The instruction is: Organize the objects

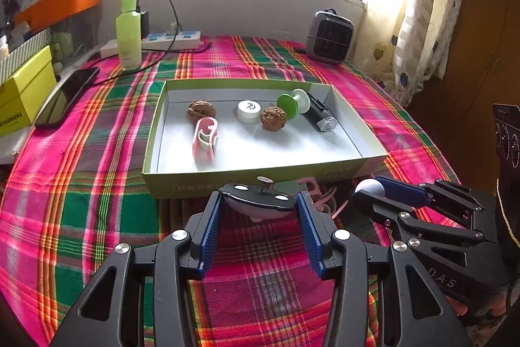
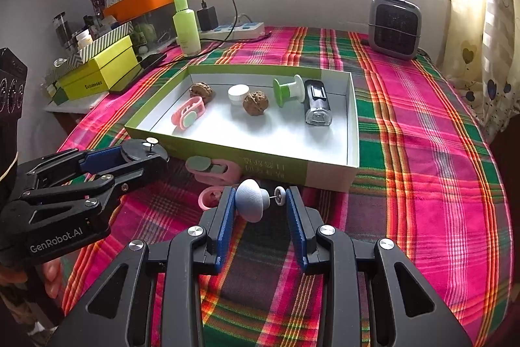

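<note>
A shallow green box (image 1: 260,181) (image 2: 269,166) lies on the plaid cloth. It holds two walnuts (image 1: 201,111) (image 1: 273,118), a white cap (image 1: 248,111), a green spool (image 1: 292,101), a black device (image 1: 320,116) and a pink clip (image 1: 205,142). My left gripper (image 1: 260,202) is shut on a black-topped disc with a metal pin (image 1: 256,195), just before the box's near wall. My right gripper (image 2: 260,200) is shut on a pale blue mushroom-shaped knob with a pin (image 2: 250,200). Another pink clip (image 2: 213,168) lies on the cloth between them.
A green bottle (image 1: 129,31), power strip (image 1: 172,39), phone (image 1: 68,96) and yellow box (image 1: 22,96) stand at the left. A small grey heater (image 1: 329,36) stands at the back right. Curtains hang at the right.
</note>
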`<state>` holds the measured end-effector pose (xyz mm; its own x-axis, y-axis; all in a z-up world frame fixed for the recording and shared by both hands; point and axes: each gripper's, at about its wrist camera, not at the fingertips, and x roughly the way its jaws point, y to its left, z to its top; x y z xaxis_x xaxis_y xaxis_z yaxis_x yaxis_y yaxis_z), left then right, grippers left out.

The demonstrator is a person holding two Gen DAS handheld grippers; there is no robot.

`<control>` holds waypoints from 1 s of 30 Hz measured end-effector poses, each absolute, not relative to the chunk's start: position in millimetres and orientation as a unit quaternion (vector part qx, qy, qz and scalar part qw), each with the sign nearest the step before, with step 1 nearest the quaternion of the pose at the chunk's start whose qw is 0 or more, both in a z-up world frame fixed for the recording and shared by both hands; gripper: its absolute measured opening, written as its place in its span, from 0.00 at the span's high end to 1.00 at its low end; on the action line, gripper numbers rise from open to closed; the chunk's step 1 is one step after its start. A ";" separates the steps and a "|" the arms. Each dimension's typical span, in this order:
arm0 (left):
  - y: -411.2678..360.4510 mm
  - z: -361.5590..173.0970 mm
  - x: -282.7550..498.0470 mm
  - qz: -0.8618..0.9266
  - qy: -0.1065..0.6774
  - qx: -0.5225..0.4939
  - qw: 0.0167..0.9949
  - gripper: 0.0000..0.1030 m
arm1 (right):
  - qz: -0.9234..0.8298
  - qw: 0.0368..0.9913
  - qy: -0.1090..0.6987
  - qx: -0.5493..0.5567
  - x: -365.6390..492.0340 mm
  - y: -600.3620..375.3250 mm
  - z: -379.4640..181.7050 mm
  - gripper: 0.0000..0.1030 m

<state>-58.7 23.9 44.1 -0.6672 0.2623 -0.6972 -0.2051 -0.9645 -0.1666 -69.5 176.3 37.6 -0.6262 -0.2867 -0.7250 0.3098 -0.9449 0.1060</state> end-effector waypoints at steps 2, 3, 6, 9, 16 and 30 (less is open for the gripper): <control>24.0 48.1 -59.5 0.914 -0.036 -0.382 0.129 0.57 | -0.903 0.167 0.015 0.395 -70.8 175.8 40.9 0.68; 23.4 49.9 -60.6 0.915 -0.037 -0.380 0.128 0.57 | -0.904 0.167 0.016 0.394 -71.4 175.3 42.4 0.68; 21.6 54.5 -64.6 0.918 -0.040 -0.374 0.127 0.57 | -0.906 0.167 0.018 0.389 -76.7 173.6 46.8 0.68; 18.0 56.5 -70.6 0.919 -0.041 -0.372 0.123 0.57 | -0.907 0.168 0.016 0.387 -82.4 172.6 49.4 0.68; 11.5 56.0 -83.6 0.919 -0.047 -0.374 0.116 0.57 | -0.905 0.173 0.018 0.387 -96.1 166.0 50.4 0.68; 13.7 51.3 -107.4 0.916 -0.043 -0.383 0.117 0.57 | -0.902 0.170 0.019 0.396 -120.6 164.2 45.2 0.68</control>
<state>-107.4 13.7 51.3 -0.6801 0.2463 -0.6905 -0.1805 -0.9691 -0.1679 -120.6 164.2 45.2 -0.6288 -0.2912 -0.7210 0.3212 -0.9417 0.1002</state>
